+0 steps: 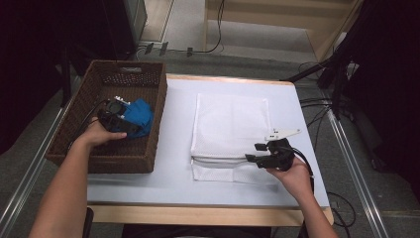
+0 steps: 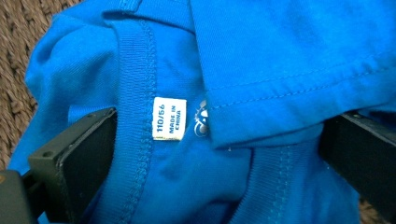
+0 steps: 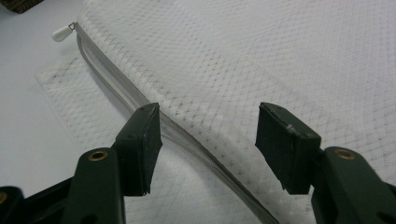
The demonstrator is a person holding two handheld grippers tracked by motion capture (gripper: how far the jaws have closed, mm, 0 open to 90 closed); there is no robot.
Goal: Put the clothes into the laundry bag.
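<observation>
A blue garment point(image 1: 140, 116) lies bunched in the brown wicker basket point(image 1: 119, 163) at the table's left. My left gripper point(image 1: 130, 127) reaches into the basket. In the left gripper view the left gripper point(image 2: 215, 130) is open, jaws wide apart on either side of the blue garment point(image 2: 261, 60), whose neck label point(image 2: 169, 118) faces up. A white mesh zip bag point(image 1: 230, 124) lies flat mid-table. My right gripper point(image 1: 253, 152) hovers at its near edge. The right gripper point(image 3: 208, 135) is open over the bag's zipper point(image 3: 116, 79), with the zipper pull point(image 3: 61, 32) far off at the end.
The white tabletop point(image 1: 178, 178) has bare room between basket and bag and along the front. Cables point(image 1: 317, 106) and dark stands sit on the floor to the right, beyond the table's edge.
</observation>
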